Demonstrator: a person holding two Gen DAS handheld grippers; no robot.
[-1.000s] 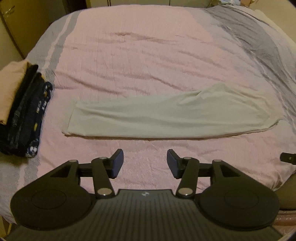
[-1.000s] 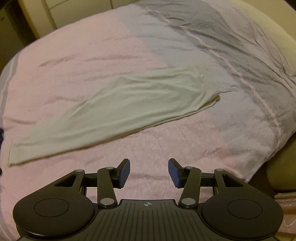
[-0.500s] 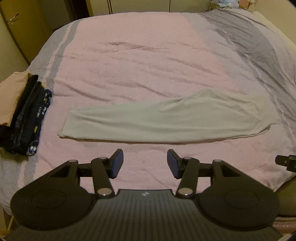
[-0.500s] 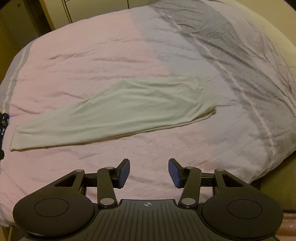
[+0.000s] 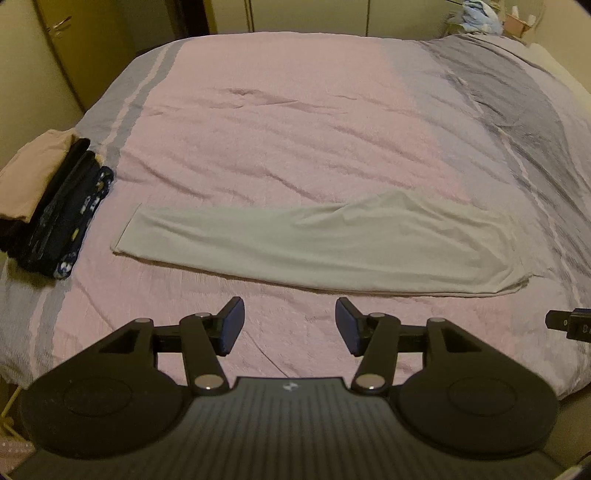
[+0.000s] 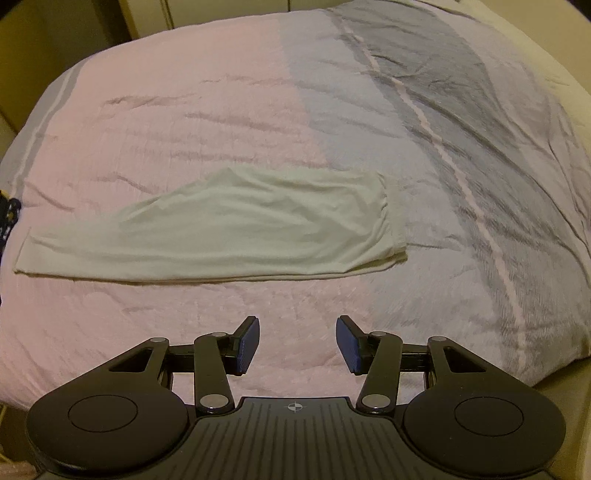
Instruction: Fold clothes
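Lying flat across the bed [image 5: 295,129], a pale garment [image 5: 332,251] is folded lengthwise into a long strip, narrow end toward 9 o'clock, wider end toward 3 o'clock in the left wrist view. Its near long edge runs straight; the far edge bulges up toward the wide end w/ a few soft creases. Left claw [image 5: 288,325] hovers above the pink cover at 6 o'clock from the strip's middle, fingers apart, nothing between them, not touching the cloth. Right claw [image 6: 297,343] likewise spread wide and empty, above bare cover at 6 o'clock from the garment [image 6: 229,229], closer to its wide end; a hem [image 6: 393,236] shows there, w/ layers slightly offset at the corner. Cover on the bed [image 6: 184,122] is pink in the centre, grey bands toward 3 o'clock, a thin grey stripe near the 9 o'clock edge. In the left view a stack [image 5: 48,199] of folded clothes sits at the bed's 9 o'clock edge: tan piece on the outer side, dark ones beside it, one dark blue w/ a light print. Stack is well apart from the strip's narrow end. Tip of the right claw [image 5: 569,325] pokes in at 3 o'clock of the left view, past the wide end. Cupboard doors [image 5: 306,14] stand behind the bed at 12 o'clock; clutter in the far 1 o'clock corner is too small to tell.
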